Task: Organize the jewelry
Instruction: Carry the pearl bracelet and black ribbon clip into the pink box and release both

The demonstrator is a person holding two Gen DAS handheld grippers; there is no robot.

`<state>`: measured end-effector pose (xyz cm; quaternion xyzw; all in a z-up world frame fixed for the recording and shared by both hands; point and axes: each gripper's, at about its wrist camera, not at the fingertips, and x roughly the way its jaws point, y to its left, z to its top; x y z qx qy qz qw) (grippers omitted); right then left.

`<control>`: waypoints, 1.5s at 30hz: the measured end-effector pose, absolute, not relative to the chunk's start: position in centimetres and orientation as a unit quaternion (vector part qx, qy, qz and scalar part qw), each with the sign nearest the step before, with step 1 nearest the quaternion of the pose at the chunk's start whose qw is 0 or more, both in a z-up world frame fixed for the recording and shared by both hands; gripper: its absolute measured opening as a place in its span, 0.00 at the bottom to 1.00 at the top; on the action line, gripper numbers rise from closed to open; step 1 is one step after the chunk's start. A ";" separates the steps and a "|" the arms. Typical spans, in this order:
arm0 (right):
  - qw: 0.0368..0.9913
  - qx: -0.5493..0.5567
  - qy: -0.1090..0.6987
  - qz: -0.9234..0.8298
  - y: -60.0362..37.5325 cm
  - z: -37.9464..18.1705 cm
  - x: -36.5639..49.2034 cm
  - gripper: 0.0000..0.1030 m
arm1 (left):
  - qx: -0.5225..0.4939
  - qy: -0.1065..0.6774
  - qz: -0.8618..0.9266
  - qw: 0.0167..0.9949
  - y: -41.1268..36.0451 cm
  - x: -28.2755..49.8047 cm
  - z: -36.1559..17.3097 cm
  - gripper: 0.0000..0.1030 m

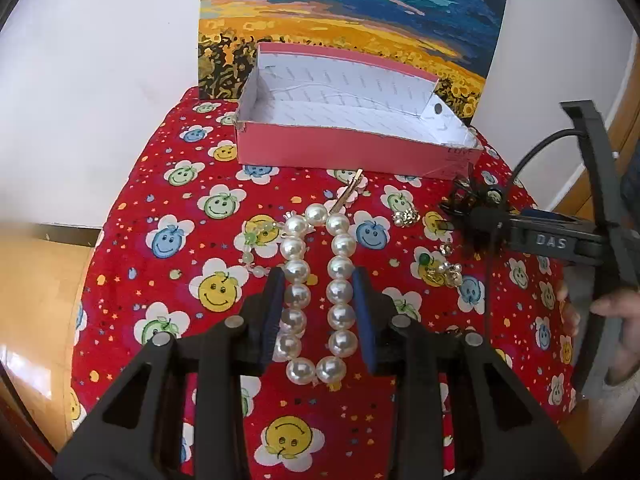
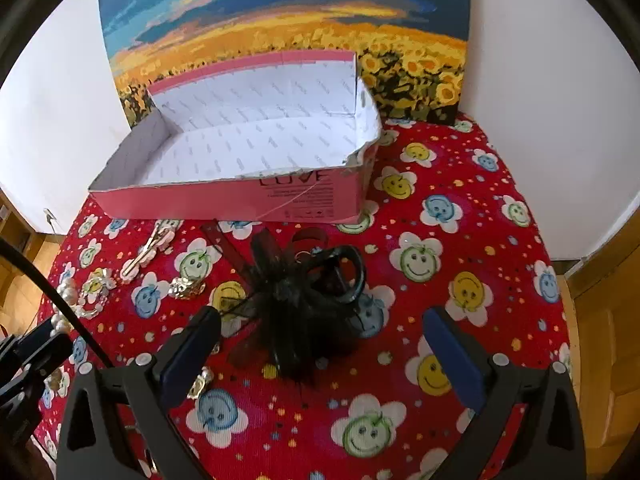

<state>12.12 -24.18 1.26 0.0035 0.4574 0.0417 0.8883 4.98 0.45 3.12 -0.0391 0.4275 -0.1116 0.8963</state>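
A white pearl bracelet (image 1: pixel 318 286) lies on the red smiley cloth (image 1: pixel 160 184), between the blue pads of my left gripper (image 1: pixel 319 280); the pads touch its two strands, so the gripper is closed on it. My right gripper (image 2: pixel 320 330) is open, its fingers on either side of a black feathered hair clip (image 2: pixel 304 292), not touching it. The clip also shows in the left wrist view (image 1: pixel 468 200). An open pink box (image 1: pixel 344 144) with white lining stands at the back, also in the right wrist view (image 2: pixel 240 196).
A gold hair pin (image 1: pixel 348 192), a pale green bead bracelet (image 1: pixel 252 248), gold earrings (image 1: pixel 406 216) and a green-stone piece (image 1: pixel 436 270) lie on the cloth. A sunflower painting (image 1: pixel 344 12) leans on the wall behind the box. The small table's edges drop off on all sides.
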 end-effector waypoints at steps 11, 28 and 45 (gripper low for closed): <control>0.881 0.001 0.469 0.059 -24.2 0.1 13.0 0.52 | -0.014 0.412 -0.112 0.904 -0.1 5.7 4.5 0.26; 0.903 0.021 0.419 0.089 -24.4 5.5 11.7 0.52 | -0.013 0.388 -0.104 0.915 -0.5 10.2 6.4 0.26; 0.919 0.018 0.388 0.066 -23.3 7.8 18.7 0.52 | -0.030 0.384 -0.100 0.918 -3.9 21.7 5.9 0.26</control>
